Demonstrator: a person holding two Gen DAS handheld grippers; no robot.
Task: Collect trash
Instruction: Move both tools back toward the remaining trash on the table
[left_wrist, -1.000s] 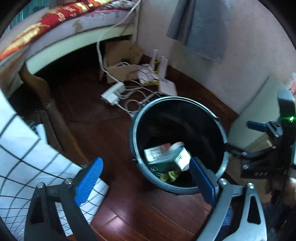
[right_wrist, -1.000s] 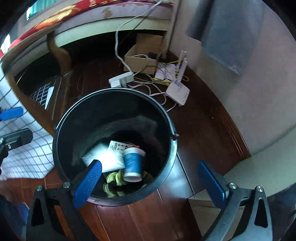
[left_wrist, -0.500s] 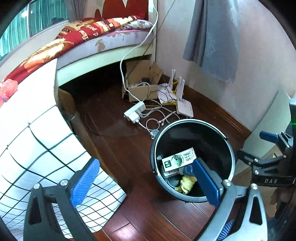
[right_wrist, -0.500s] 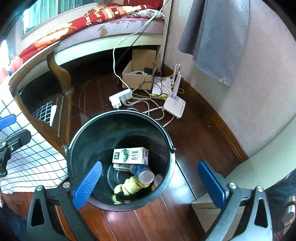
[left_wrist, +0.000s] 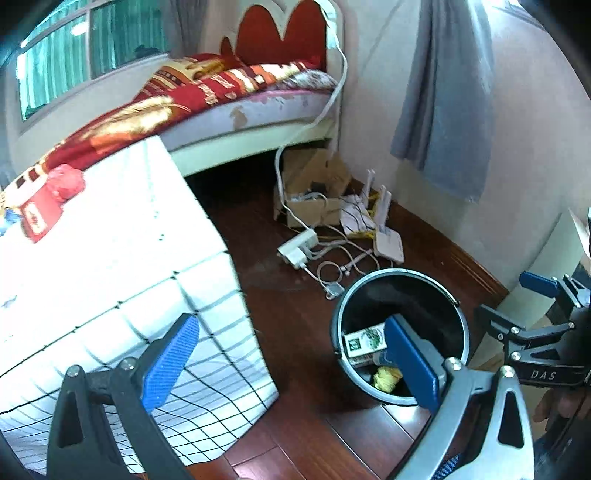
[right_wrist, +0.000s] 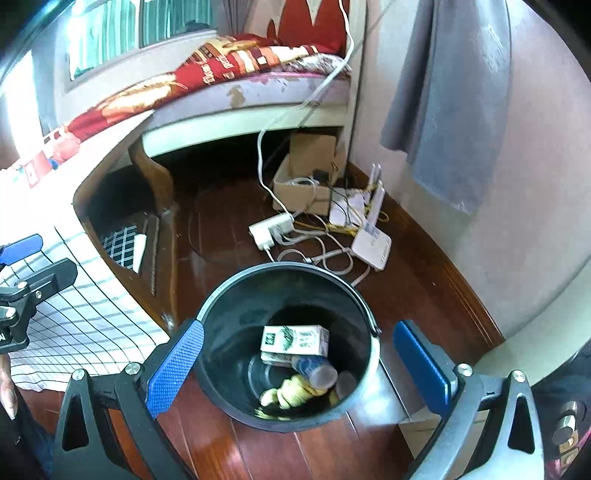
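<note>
A black round trash bin (right_wrist: 218, 306) stands on the dark wood floor; it also shows in the left wrist view (left_wrist: 341, 306). Inside lie a green-and-white carton (right_wrist: 295, 338), a blue paper cup (right_wrist: 314, 369) on its side and a yellow peel (right_wrist: 291, 391). My right gripper (right_wrist: 299, 365) is open and empty above the bin. My left gripper (left_wrist: 291, 362) is open and empty, to the left of the bin beside the table. A red crumpled item (left_wrist: 66, 181) and a red packet (left_wrist: 37, 218) lie on the table's far end.
A table with a white checked cloth (left_wrist: 110, 266) fills the left. A bed (left_wrist: 221, 96) stands behind. A cardboard box (right_wrist: 306, 173), power strip (right_wrist: 271, 229), router (right_wrist: 371, 243) and cables lie by the wall. A grey cloth (right_wrist: 454, 92) hangs on the wall.
Both grippers have risen and pulled back from the bin, so the bin looks smaller and more of the room and table top shows. Both stay open and empty.
</note>
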